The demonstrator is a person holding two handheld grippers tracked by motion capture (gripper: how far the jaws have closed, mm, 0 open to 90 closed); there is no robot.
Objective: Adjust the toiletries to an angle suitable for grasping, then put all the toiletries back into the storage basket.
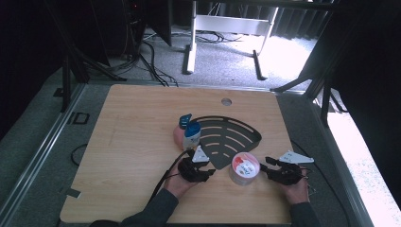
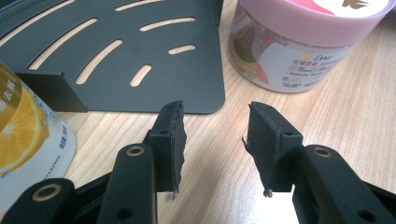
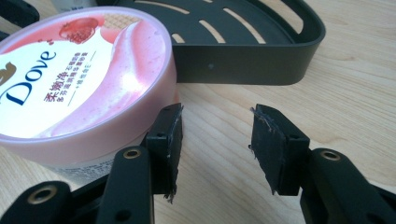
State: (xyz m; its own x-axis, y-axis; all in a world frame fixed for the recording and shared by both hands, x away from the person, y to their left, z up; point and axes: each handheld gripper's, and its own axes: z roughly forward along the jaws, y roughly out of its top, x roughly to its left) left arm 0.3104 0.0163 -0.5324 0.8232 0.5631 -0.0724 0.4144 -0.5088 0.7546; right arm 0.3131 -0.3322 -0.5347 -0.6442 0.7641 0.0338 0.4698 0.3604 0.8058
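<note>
Near the front edge of the light wooden table (image 1: 142, 142), right of its middle, stands a squat round jar with a pink lid and a clear printed wall (image 1: 244, 168). Behind it lies a flat black metal corner shelf with curved slots (image 1: 227, 135), its point toward the front edge and its raised curved rim toward the back. At the shelf's left corner stands a white bottle with a blue cap and an orange-fruit label (image 1: 191, 135), with a pink rounded thing just behind it, too small to make out.

Each gripper is held at the front edge, one on either side of the jar. The left gripper (image 2: 215, 144) sits just left of the jar and just in front of the shelf's point; its jaws stand partly apart with nothing but bare wood between them. Along them the jar (image 2: 294, 46) is ahead and to the right, clear of both pads — the shelf (image 2: 140, 56) ahead to the left, the bottle (image 2: 28, 140) close at the left edge.

The right gripper (image 3: 215, 147) is at the jar's right side. Its jaws are also parted and empty; its left pad (image 3: 170, 140) lies against or just beside the jar's wall under the lid rim (image 3: 84, 88) — contact I cannot settle. The shelf's rim (image 3: 243, 70) lies beyond, apart.
</note>
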